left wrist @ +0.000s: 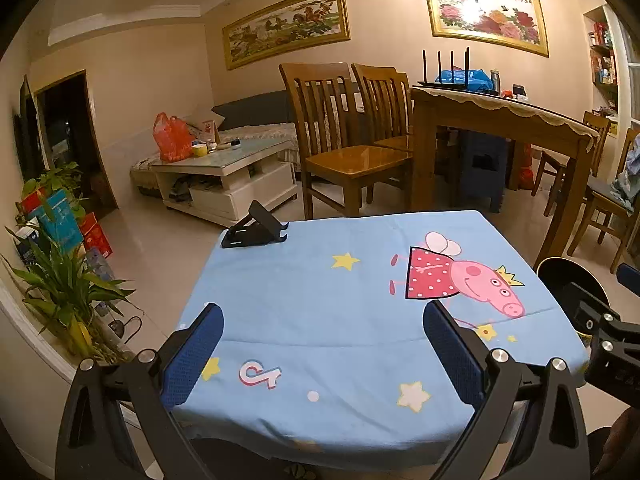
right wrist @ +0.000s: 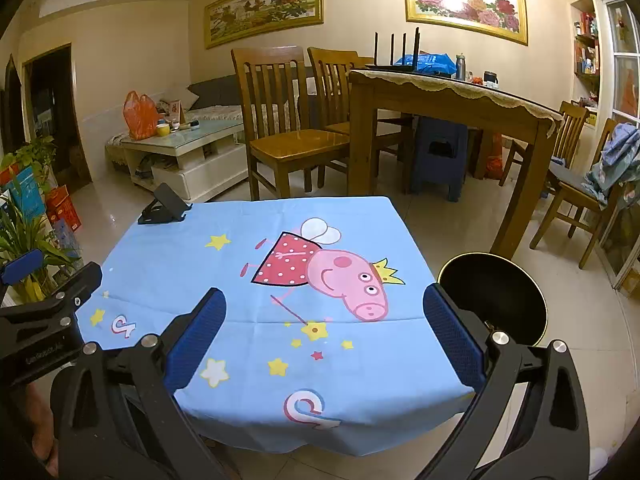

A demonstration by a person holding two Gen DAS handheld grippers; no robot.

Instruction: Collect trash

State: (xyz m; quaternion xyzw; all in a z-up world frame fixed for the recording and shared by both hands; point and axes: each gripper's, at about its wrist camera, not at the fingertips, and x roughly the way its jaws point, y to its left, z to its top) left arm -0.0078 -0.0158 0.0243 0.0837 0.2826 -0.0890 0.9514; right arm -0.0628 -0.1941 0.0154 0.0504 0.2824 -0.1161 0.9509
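Both claws hovered above the near edge of a small desk point(right wrist: 224, 436) draped in a blue cartoon-pig cloth point(right wrist: 248, 216), each spread wide and holding nothing. The left claw point(left wrist: 322, 356) stood over the cloth's near left part; the right claw point(right wrist: 324, 344) stood over its near right part, close to the round black bin point(right wrist: 496, 292). This bin stood on the floor just beside the desk's right edge, its mouth upward, presumably placed there so that rubbish could be dropped in with a short reach. No trash was visible on the desk; whether any lay out of view cannot be told. A black folding phone stand point(right wrist: 162, 210) sat at the desk's far left corner, well apart from both claws. Judged from this layout, the collecting was either finished or not begun.
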